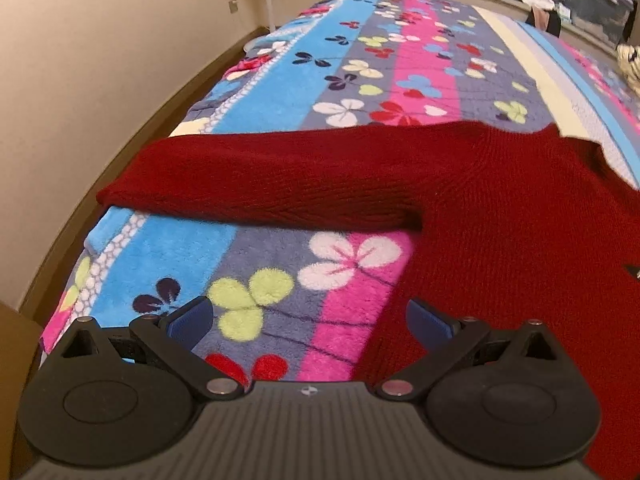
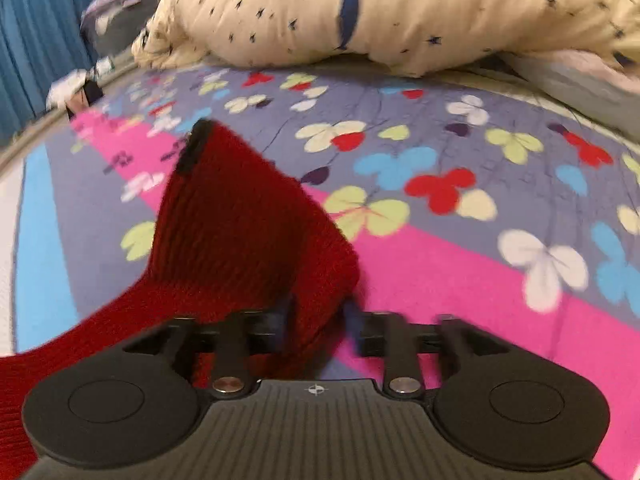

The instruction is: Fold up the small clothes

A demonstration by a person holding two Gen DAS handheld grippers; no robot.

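Pinching a fold of the red sweater (image 2: 240, 232) at lower centre, the right gripper (image 2: 316, 320) holds it above the floral bed (image 2: 460, 280); left gripper (image 1: 310, 320) fingers spread wide, empty, sweater (image 1: 500, 220) at right.

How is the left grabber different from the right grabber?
The left gripper has its blue-padded fingers spread wide and holds nothing; the right gripper has its fingers close together around a fold of the dark red knitted sweater. The left one hovers over the flowery fleece blanket beside the sweater; the right one lifts cloth up. Both are black.
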